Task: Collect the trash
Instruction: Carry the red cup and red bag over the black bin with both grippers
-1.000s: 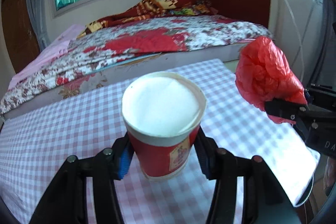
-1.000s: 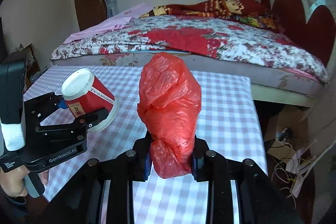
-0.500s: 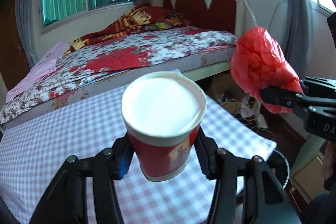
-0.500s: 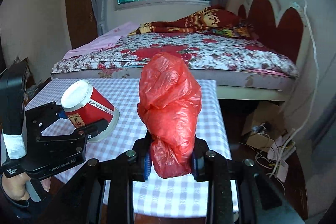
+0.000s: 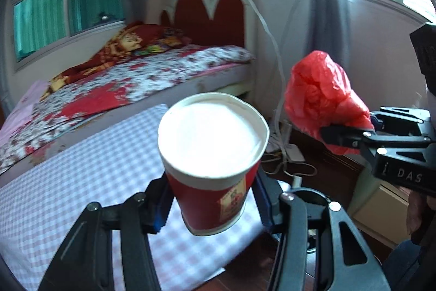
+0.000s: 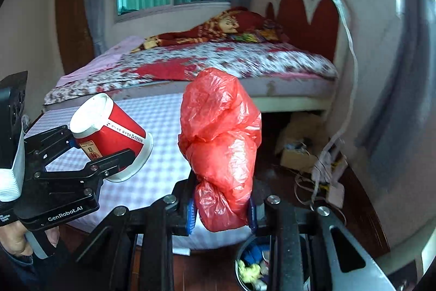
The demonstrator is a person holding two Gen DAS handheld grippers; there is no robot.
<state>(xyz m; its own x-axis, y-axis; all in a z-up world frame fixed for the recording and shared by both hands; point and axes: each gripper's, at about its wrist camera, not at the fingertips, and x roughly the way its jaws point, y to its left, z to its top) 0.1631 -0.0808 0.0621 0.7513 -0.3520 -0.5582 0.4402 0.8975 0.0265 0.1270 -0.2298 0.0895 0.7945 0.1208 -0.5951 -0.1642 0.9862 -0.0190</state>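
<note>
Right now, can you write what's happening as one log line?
left gripper: shut on red paper cup | right gripper: shut on red plastic bag | both lifted off checkered table | trash bin below bag

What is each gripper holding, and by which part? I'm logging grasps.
The left gripper clamps the red paper cup across its side wall. The right gripper pinches the red plastic bag at its lower end.
</note>
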